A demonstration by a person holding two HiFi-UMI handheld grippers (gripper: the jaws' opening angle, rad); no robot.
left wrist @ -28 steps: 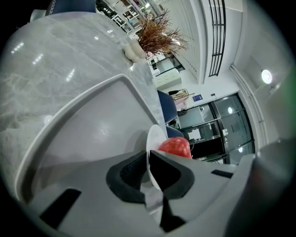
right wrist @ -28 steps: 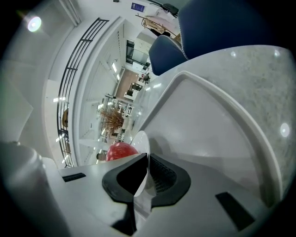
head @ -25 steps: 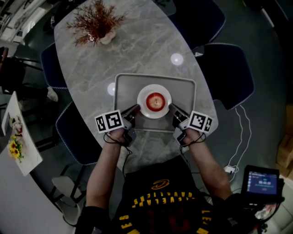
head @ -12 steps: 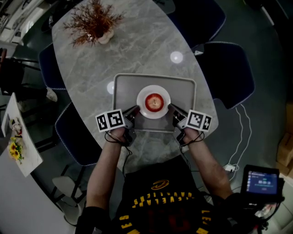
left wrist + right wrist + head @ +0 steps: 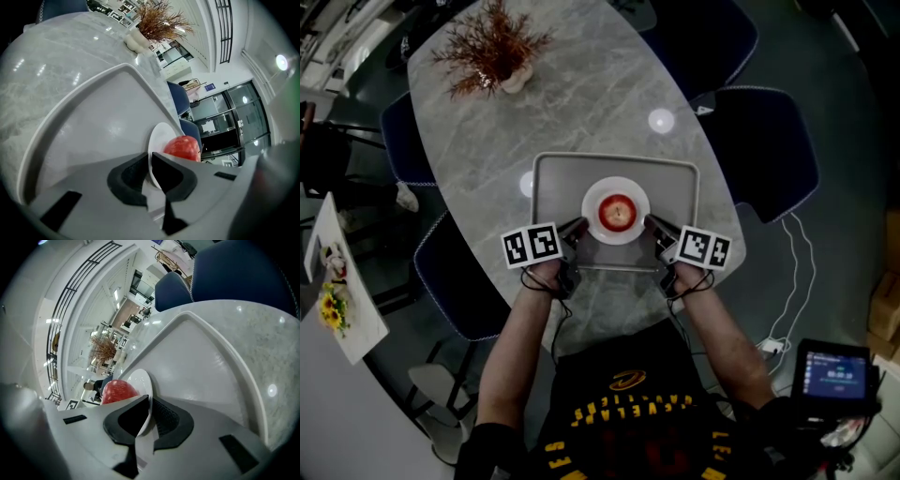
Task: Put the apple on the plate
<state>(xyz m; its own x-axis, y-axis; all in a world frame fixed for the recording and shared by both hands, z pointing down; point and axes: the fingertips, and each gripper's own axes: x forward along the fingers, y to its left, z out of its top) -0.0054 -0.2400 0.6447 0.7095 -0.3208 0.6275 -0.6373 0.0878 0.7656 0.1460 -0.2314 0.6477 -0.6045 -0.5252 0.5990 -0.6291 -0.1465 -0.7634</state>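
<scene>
A red apple [image 5: 618, 212] sits in the middle of a small white plate [image 5: 616, 185], which is over a grey tray [image 5: 553, 178] on the marble table. My left gripper [image 5: 581, 225] is shut on the plate's left rim and my right gripper [image 5: 650, 223] on its right rim. In the left gripper view the plate [image 5: 157, 140] edge runs between the dark pads of the left gripper [image 5: 151, 161], with the apple [image 5: 182, 147] just behind. In the right gripper view the plate [image 5: 140, 378] rim is pinched in the right gripper [image 5: 150, 408], next to the apple [image 5: 117, 391]. I cannot tell whether the plate rests on the tray.
The oval marble table [image 5: 581, 94] carries a dried red plant in a pale vase [image 5: 492, 47] at its far end. Dark blue chairs [image 5: 769, 150] stand on both sides of the table. The tray's raised rim [image 5: 93, 84] surrounds the plate.
Both marker cubes have tilted a little and drawn slightly inward. The plate with the apple stays in the same spot, still held at both rims.
</scene>
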